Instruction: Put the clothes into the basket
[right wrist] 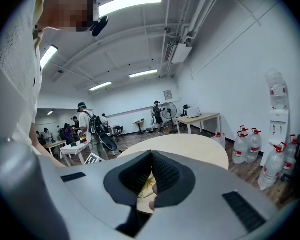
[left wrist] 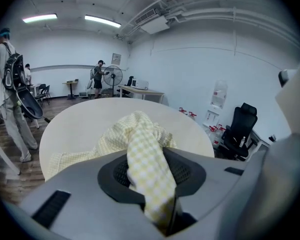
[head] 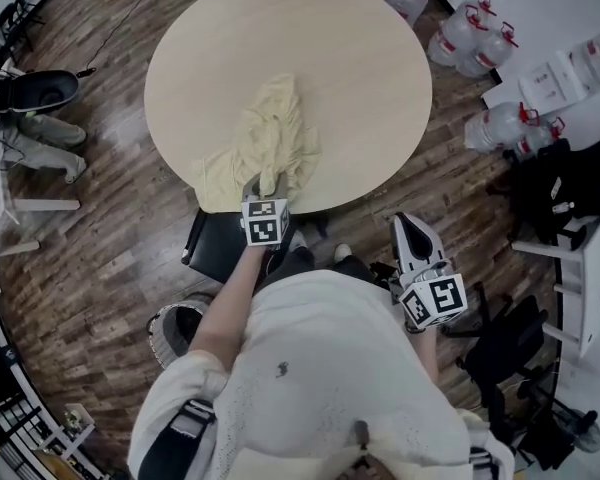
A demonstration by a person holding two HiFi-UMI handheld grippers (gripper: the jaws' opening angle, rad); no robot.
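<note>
The left gripper (left wrist: 149, 164) has its dark ribbed jaws clamped on a twisted fold of the cloth (left wrist: 140, 129), a soft, pale-yellow checked garment. The rest of it trails forward in a crumpled heap at the near edge of the round, smooth beige surface (left wrist: 75, 124). The right gripper (right wrist: 150, 159), held off the surface, has its jaws drawn together at the tips, holding nothing. A round woven basket (head: 170, 338) sits on the plank floor.

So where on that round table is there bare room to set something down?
Bare: the table at its far half and either side of the yellow garment. Crowded: the near edge, where the left claw grips it.
</note>
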